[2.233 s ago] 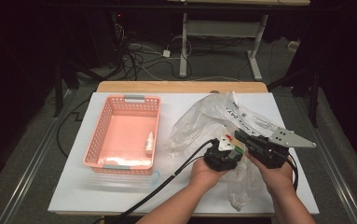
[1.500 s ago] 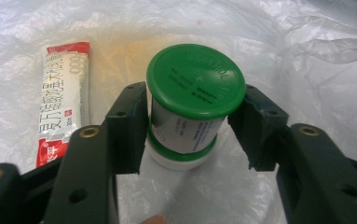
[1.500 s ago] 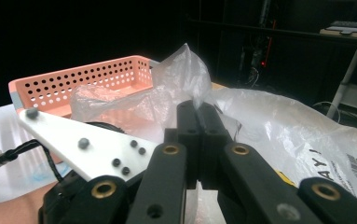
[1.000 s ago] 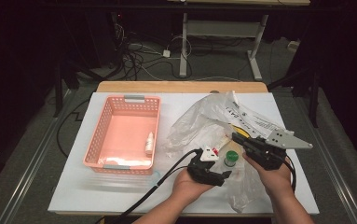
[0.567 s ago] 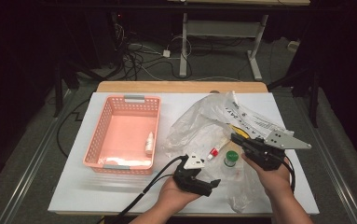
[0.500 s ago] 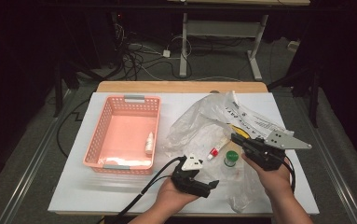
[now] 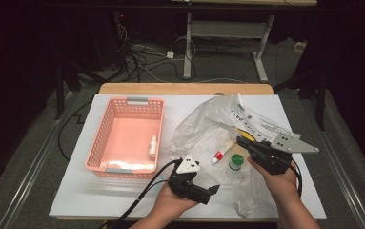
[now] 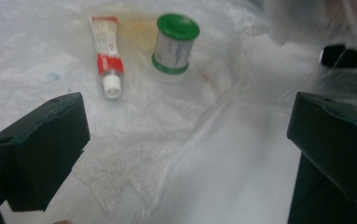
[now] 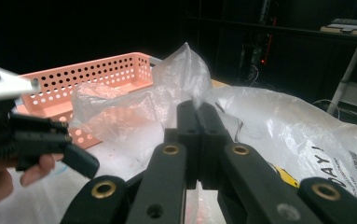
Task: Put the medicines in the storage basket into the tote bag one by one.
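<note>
A clear plastic bag [image 7: 208, 119] lies crumpled on the white table [image 7: 75, 191]. On its film stand a green-capped bottle [image 7: 236, 161] and, to its left, a red-and-white tube [image 7: 218, 155]. My left gripper [image 7: 207, 192] hovers near the front edge, its jaws just opened wide with nothing between them. In the left gripper view the left gripper [image 8: 185, 121] faces the tube [image 8: 106, 56] and the bottle [image 8: 176, 44], both well ahead of the tips. My right gripper [image 7: 242, 141] is shut on a fold of the bag [image 9: 190, 70]; in its own view the right gripper [image 9: 202, 114] pinches that film.
A pink perforated basket [image 7: 99, 138] sits at the left of the table with a small white bottle [image 7: 152, 145] inside. The basket [image 9: 97, 74] appears behind the bag in the right gripper view. A printed label [image 7: 261, 125] lies on the bag's right side.
The left gripper let go of the green-capped bottle, left it standing on the bag, and drew back toward the front edge with its jaws spreading. The right gripper stayed put on the bag.
</note>
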`<state>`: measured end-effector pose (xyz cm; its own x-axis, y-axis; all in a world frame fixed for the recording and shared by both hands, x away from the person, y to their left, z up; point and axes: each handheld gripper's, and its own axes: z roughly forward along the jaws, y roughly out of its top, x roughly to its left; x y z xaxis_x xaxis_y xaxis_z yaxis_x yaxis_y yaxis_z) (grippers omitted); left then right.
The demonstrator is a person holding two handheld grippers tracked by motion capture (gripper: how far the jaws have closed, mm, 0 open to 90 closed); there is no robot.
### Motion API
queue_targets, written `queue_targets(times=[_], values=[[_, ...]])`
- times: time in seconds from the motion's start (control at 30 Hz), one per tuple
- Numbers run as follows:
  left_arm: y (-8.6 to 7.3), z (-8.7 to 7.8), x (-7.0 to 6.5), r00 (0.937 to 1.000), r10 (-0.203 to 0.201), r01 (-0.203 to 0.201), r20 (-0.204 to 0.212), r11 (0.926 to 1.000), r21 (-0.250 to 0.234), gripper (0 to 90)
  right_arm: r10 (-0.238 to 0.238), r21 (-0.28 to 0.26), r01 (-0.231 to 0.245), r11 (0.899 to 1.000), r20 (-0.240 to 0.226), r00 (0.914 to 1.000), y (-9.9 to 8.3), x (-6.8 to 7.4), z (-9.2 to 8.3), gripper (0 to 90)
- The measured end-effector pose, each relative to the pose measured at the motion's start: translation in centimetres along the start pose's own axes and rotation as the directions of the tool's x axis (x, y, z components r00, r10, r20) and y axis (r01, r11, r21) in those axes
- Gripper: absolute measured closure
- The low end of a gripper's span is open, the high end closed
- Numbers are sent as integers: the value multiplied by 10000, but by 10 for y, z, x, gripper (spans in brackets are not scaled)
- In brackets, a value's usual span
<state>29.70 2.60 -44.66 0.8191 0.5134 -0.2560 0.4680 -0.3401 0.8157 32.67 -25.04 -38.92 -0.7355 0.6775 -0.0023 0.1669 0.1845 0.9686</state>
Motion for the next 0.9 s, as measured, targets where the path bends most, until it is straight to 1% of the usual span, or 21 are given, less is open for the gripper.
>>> queue_targets(times=[0.07, 0.17, 0.3, 0.43, 0.53, 0.63, 0.73, 0.8, 0.9], values=[[4, -5, -1, 10000, 25, -25, 23, 10000, -34, 0, 6, 37, -6, 10000, -11, 10000, 0, 0, 0, 900], [8, -11, -1, 9998, 141, -142, 123, 9998, 100, 0, 0, 20, 0, 10000, 11, 10000, 0, -1, 0, 900], [8, -20, -1, 9994, 359, -360, 22, 9991, 213, 0, 19, 3, -19, 10000, 49, 10000, -1, -2, -1, 900], [8, -34, -1, 9987, 489, -487, -162, 9987, 139, 0, 55, 20, -55, 10000, 96, 9999, -2, -3, -1, 900], [7, -45, 0, 9973, 604, -601, -409, 9982, 83, 0, 62, 20, -62, 10000, 97, 9999, -1, -3, -1, 900], [3, -59, 3, 9951, 680, -673, -716, 9977, 128, 0, 80, 17, -80, 10000, 104, 9999, -1, -3, -1, 900], [-4, -70, 10, 9927, 581, -569, -1060, 9983, 147, 0, 77, 17, -77, 10000, 130, 9999, -1, -4, -1, 900], [-7, -77, 15, 9931, 385, -382, -1109, 9993, 48, 0, 74, 7, -74, 10000, 141, 9999, -1, -4, -1, 900], [-11, -86, 20, 9900, 304, -306, -1380, 9995, 9, 0, 86, 25, -86, 10000, 139, 9999, -1, -3, 0, 900]])
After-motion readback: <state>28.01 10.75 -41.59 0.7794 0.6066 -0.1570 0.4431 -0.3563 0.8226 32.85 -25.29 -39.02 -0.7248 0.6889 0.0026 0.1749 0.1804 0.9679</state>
